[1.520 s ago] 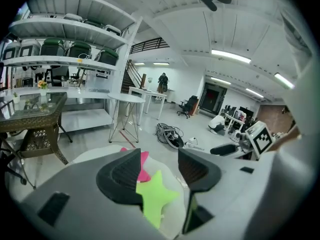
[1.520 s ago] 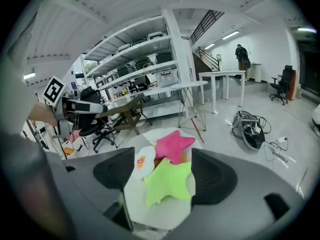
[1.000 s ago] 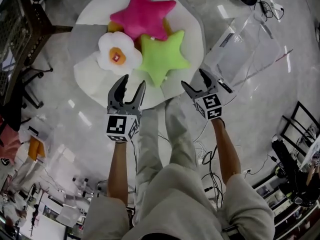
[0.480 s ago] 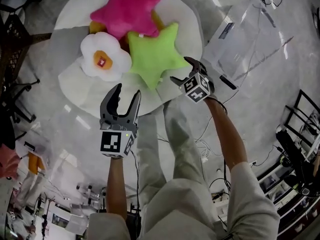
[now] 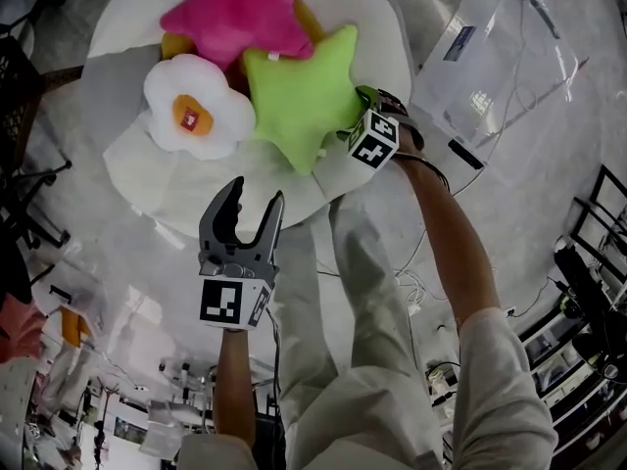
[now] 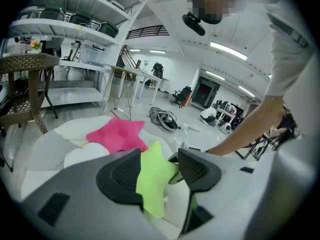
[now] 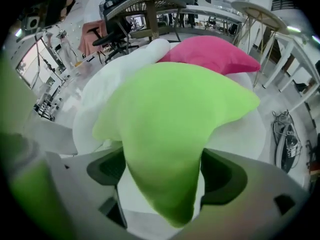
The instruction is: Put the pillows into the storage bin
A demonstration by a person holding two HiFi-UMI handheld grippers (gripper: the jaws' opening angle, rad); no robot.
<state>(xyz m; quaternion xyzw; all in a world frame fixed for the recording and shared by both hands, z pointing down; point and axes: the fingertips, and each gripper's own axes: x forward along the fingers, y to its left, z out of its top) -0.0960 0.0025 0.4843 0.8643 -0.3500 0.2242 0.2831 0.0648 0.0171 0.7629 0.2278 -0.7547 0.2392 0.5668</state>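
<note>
The right gripper (image 5: 361,106) had advanced toward 11 o'clock. Its jaws were opening around a point of the green star pillow (image 5: 299,91). The left gripper (image 5: 253,192) stayed wide and empty at 7 o'clock.

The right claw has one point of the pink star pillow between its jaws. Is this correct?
No, it is the green star pillow. The right gripper view shows its point between the opening jaws of the right claw.
</note>
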